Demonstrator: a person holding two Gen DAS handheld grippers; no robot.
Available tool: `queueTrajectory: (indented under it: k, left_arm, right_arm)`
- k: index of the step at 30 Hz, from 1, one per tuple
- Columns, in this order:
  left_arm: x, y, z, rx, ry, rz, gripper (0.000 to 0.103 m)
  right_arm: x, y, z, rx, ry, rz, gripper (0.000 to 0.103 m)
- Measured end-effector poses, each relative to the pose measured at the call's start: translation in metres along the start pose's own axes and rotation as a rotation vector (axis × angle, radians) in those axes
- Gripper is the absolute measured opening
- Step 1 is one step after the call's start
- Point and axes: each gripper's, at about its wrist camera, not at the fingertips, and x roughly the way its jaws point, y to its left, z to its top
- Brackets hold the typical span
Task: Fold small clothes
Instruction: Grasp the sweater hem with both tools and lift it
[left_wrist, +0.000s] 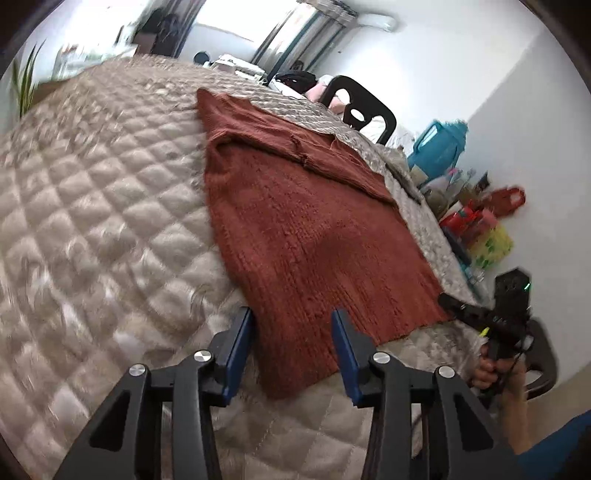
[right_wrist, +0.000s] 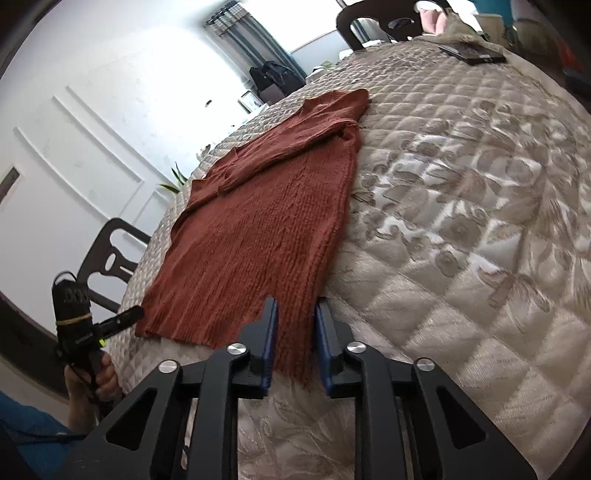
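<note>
A rust-red knitted sweater lies flat on the quilted beige table cover, sleeves folded across its upper part. My left gripper is open, its blue pads either side of the sweater's near left hem corner. My right gripper is open, its pads straddling the near right hem corner of the sweater. The right gripper also shows in the left wrist view at the hem's right corner. The left gripper shows in the right wrist view at the hem's left corner.
A dark chair stands at the far side and another at the left side. A dark phone-like object lies on the far table cover. Coloured bags and boxes sit on the floor by the wall.
</note>
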Motion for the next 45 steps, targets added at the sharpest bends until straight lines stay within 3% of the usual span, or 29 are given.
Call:
queueTrajectory:
  k: [3,8,9,11,13,19,23,31,35,40,45]
  left_arm:
    - [-0.001,0.006,-0.001,-0.052,-0.006,-0.028,0.043]
    - [0.004,-0.002,0.002,-0.021,0.002,0.001,0.043]
    - [0.004,-0.004,0.002,-0.012,0.004,0.015,0.04]
    - [0.005,-0.002,0.001,-0.013,0.021,0.034,0.01]
    - [0.006,0.002,0.0,-0.037,0.025,0.021,0.011]
    - [0.003,-0.006,0.001,0.015,0.013,0.04,0.01]
    - [-0.005,-0.01,0.009,0.039,-0.022,0.017,0.01]
    - [-0.021,-0.011,0.052,0.05,-0.149,-0.053,0.01]
    - [-0.021,-0.011,0.064,0.062,-0.16,-0.051,0.01]
    - [-0.018,-0.006,0.079,0.048,-0.17,-0.06,0.01]
    - [-0.003,0.006,0.115,0.022,-0.199,-0.065,0.01]
  right_arm:
    - [0.0,-0.001,0.0,0.01,-0.005,0.007,0.018]
    - [0.005,0.001,0.004,0.0,0.0,0.007,0.018]
    - [0.004,0.001,0.004,-0.001,0.0,0.006,0.018]
    - [0.004,0.002,0.003,-0.006,0.0,-0.001,0.017]
    - [0.003,0.003,0.002,-0.011,0.0,-0.007,0.016]
    - [-0.001,0.005,0.002,-0.016,-0.005,-0.016,0.008]
    - [-0.008,0.009,0.006,-0.017,-0.035,0.029,0.007]
    - [-0.015,0.02,0.036,-0.024,-0.114,0.123,0.007]
    - [-0.015,0.026,0.05,-0.054,-0.117,0.089,0.007]
    - [-0.025,0.024,0.066,-0.037,-0.164,0.118,0.007]
    - [-0.016,0.022,0.097,-0.039,-0.208,0.123,0.007]
